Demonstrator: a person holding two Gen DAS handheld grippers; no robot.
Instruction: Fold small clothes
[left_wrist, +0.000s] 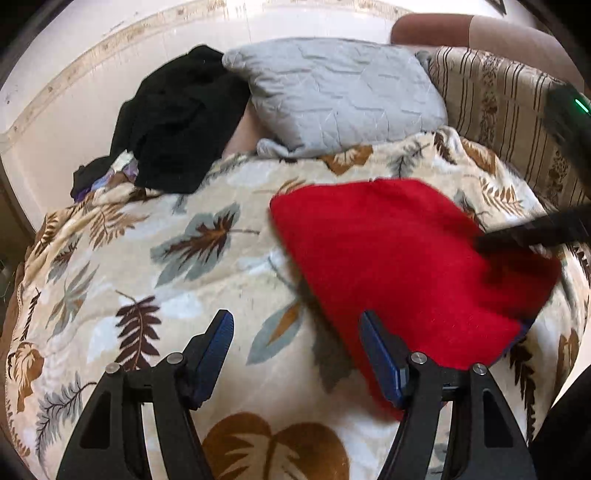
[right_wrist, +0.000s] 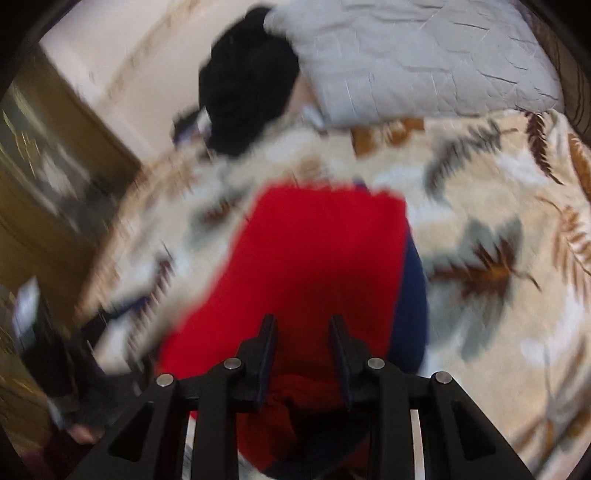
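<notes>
A red knitted garment (left_wrist: 402, 266) with a dark blue edge (right_wrist: 410, 295) lies folded flat on the leaf-print blanket (left_wrist: 192, 288). My left gripper (left_wrist: 295, 325) stands open just at the garment's near left corner, with only blanket between its blue pads (left_wrist: 218, 347). In the left wrist view my right gripper (left_wrist: 484, 245) reaches in from the right as a blurred black shape above the garment's right part. Seen from the right wrist, the right gripper (right_wrist: 304, 325) hovers over the red garment (right_wrist: 314, 258) with a narrow gap between its fingers, and nothing is pinched there.
A black garment (left_wrist: 177, 122) is heaped at the back left beside a grey quilted pillow (left_wrist: 332, 92). A striped cushion (left_wrist: 491, 107) lies at the back right. A wooden cabinet (right_wrist: 48, 177) stands beyond the bed's left edge.
</notes>
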